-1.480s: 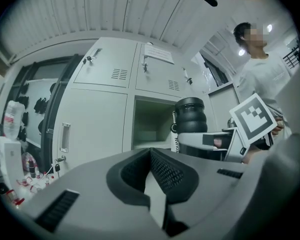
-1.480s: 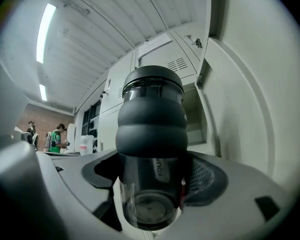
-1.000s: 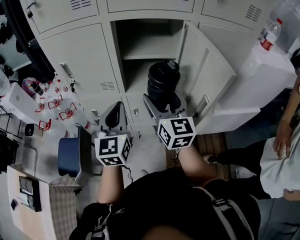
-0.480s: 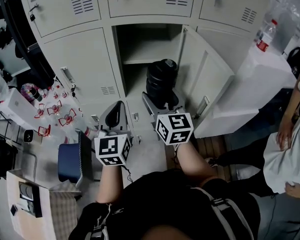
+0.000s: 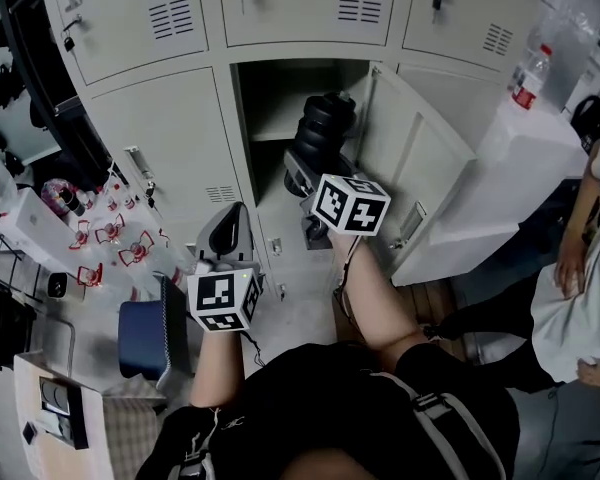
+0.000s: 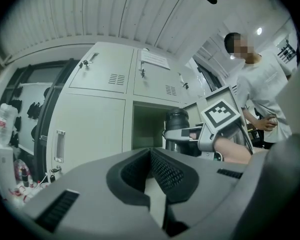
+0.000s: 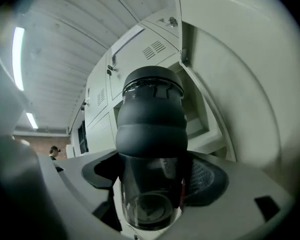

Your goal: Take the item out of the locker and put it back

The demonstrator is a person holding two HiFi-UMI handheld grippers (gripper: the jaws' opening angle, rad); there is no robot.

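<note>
A dark bottle [image 5: 326,128] with a black ribbed top and a clear lower body is held in front of the open locker compartment [image 5: 280,93]. My right gripper [image 5: 314,166] is shut on it, and the jaws stand wide around its clear body. In the right gripper view the bottle [image 7: 151,119] fills the middle between the pads of the right gripper [image 7: 152,186]. My left gripper [image 5: 229,224] hangs lower left by the closed locker doors, with its jaws together and nothing in them. The left gripper view shows the left gripper [image 6: 151,170], the bottle [image 6: 177,128] and the right gripper [image 6: 186,134].
The locker door [image 5: 420,163] stands swung open to the right. A white table [image 5: 500,168] with a plastic bottle [image 5: 525,76] is at the far right, and a person [image 5: 580,288] stands beside it. A blue seat [image 5: 145,333] and small red items [image 5: 110,238] lie at the left.
My right gripper has raised the bottle and carried it toward the upper part of the open compartment. The left gripper has stayed in place.
</note>
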